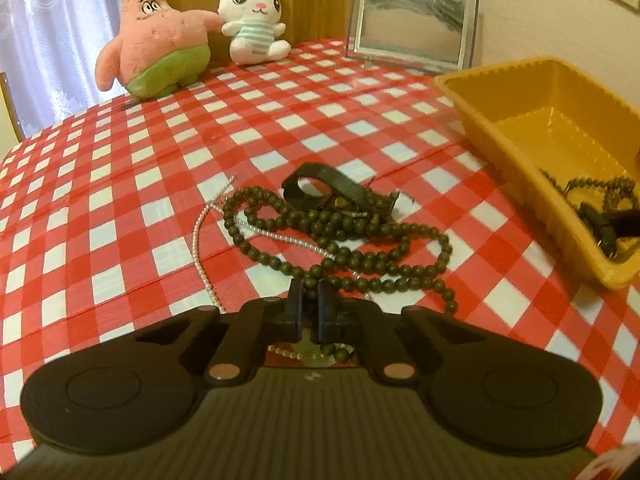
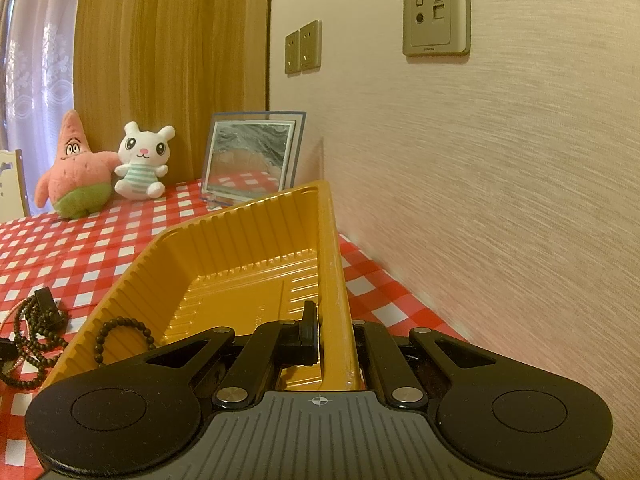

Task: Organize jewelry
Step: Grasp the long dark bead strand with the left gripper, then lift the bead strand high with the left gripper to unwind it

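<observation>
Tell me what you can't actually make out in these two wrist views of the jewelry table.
- Left wrist view: which strand the left gripper pinches; its fingers cover the dark bead necklace and pearl strand there.
- Left wrist view: the yellow tray contents, cut off by the right edge.
- Right wrist view: the right gripper outer finger, hidden behind the tray wall.
- Right wrist view: jewelry pile, cut off at left.

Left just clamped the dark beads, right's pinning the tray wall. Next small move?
Probably lift the left hand-held gripper slightly: it is shut on the dark bead necklace, which lies tangled with the pearl strand. The yellow tray is steadied by the right hand-held gripper.
</observation>
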Demonstrator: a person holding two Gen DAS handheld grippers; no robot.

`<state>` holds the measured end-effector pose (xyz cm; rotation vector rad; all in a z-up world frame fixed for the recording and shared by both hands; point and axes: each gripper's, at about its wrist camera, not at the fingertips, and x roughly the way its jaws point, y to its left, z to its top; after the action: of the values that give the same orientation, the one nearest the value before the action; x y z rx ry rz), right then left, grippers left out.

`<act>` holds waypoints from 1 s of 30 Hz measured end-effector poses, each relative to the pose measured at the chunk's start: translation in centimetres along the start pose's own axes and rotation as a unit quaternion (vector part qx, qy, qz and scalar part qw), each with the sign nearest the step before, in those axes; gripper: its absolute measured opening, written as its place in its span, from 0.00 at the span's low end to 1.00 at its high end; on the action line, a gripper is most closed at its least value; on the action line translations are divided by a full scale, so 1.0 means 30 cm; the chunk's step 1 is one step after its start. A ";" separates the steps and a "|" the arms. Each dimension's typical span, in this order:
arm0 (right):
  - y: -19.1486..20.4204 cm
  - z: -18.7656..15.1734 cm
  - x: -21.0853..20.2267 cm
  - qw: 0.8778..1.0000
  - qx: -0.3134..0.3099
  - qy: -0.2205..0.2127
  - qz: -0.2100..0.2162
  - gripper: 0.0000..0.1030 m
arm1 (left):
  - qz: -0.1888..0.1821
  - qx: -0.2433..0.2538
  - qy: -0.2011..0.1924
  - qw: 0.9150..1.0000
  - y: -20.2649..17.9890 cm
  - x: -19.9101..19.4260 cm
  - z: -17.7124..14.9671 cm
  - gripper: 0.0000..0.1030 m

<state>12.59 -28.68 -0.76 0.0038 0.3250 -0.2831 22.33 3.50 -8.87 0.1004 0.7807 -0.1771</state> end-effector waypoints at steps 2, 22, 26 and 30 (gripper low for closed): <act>0.000 -0.001 0.001 1.000 0.000 0.000 0.000 0.03 | -0.002 -0.006 -0.015 1.000 0.007 -0.043 0.021 0.06; -0.002 0.006 -0.013 1.000 0.015 -0.007 0.009 0.04 | 0.034 0.044 -0.235 0.970 0.040 -0.690 0.517 0.06; -0.006 0.007 -0.010 1.000 0.019 -0.005 0.012 0.04 | 0.036 0.045 -0.262 0.963 0.025 -0.761 0.580 0.06; -0.010 0.009 -0.009 1.000 0.020 -0.005 0.015 0.04 | 0.018 0.046 -0.278 0.959 0.001 -0.817 0.612 0.06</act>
<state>12.36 -28.92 -0.41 0.0462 0.3097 -0.2593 17.92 3.64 21.43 0.1456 0.2089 -0.1958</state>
